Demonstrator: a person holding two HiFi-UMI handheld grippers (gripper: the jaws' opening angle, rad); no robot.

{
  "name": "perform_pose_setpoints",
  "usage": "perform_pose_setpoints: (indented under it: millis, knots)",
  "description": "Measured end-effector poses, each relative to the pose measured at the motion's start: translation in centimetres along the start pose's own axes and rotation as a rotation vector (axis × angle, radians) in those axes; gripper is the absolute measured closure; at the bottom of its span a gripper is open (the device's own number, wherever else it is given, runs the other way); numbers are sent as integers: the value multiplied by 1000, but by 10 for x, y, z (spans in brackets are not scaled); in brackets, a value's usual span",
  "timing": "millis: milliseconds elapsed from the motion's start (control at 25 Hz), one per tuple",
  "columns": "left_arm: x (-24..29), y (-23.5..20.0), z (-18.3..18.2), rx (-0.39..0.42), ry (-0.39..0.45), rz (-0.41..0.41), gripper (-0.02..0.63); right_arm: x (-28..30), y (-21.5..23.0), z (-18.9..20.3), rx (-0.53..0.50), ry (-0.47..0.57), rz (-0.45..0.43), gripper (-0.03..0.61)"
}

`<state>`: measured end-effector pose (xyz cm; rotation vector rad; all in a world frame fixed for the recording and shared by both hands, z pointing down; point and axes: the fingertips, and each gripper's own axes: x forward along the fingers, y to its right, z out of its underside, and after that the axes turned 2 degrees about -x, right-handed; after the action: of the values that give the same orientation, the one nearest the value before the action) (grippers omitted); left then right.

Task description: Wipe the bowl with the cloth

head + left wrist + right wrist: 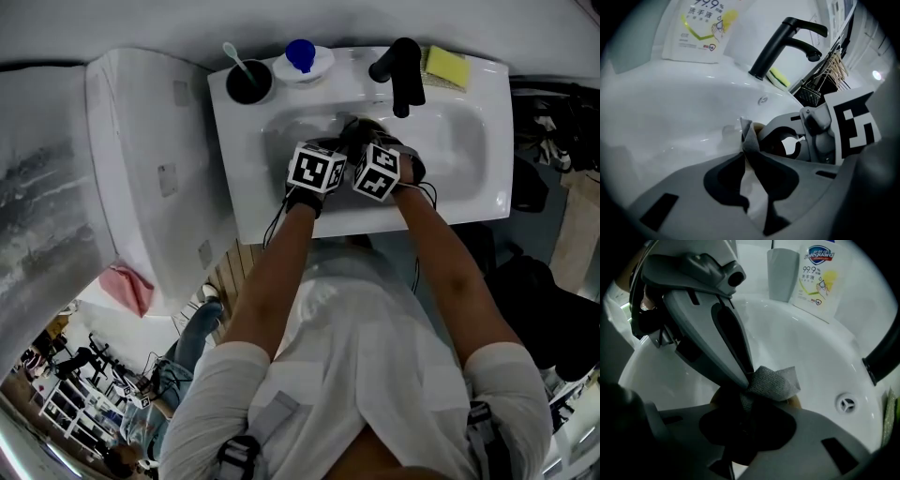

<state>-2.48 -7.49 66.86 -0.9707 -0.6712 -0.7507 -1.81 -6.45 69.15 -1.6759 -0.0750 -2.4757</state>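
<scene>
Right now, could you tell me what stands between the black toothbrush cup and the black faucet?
The blue-capped hand-soap bottle stands there on the sink rim; the head view shows it.

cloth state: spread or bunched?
Bunched: the cloth stands up as a crumpled grey wad over the sink, not laid flat.

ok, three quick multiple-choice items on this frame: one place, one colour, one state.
1. The yellow sponge lies: A on the floor; B on the sink rim beside the tap; C on a shelf.
2. The tap is: A chrome; B white; C black.
3. The cloth is: A spread flat; B draped over the tap; C bunched between the jaws of the right tool.
Answers: B, the head view shows it on the rim by the tap; C, it reads black in every view; C, the right gripper view shows grey folds between the jaws.
</scene>
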Motion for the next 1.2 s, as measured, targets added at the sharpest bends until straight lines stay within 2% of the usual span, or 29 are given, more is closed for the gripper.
perform_pose_setpoints:
  millis: [160,280,400,560,600,680,760,920,1080,1200]
  knots:
    - [-6,4,-2,54,-53,5,554,-3,-2,-12,-11,54,-44,514]
    - [-8,6,-3,95,-81,-6,554,-2,3,-14,28,67,-41,523]
    - [-8,7,1,85,-106,-3,554,-5,16,-11,154,70,7,529]
    - [-9,3,1,80,-109,-26,554,-9,38,3,352,26,142,532]
    - [-9,4,1,80,-110,-20,555,-9,39,5,373,16,160,531]
    - [-8,6,1,83,-116,-4,554,-5,36,5,342,7,158,531]
    - [-9,7,0,86,-113,11,551,-2,30,1,267,10,104,531]
    - [-10,5,-4,91,-88,7,552,-3,11,-3,141,25,-83,531]
    - [-7,3,-7,79,-66,-11,565,-9,-14,-5,53,40,-254,531]
    - [-6,6,-11,109,-64,-33,574,-13,-30,-7,2,16,-332,532]
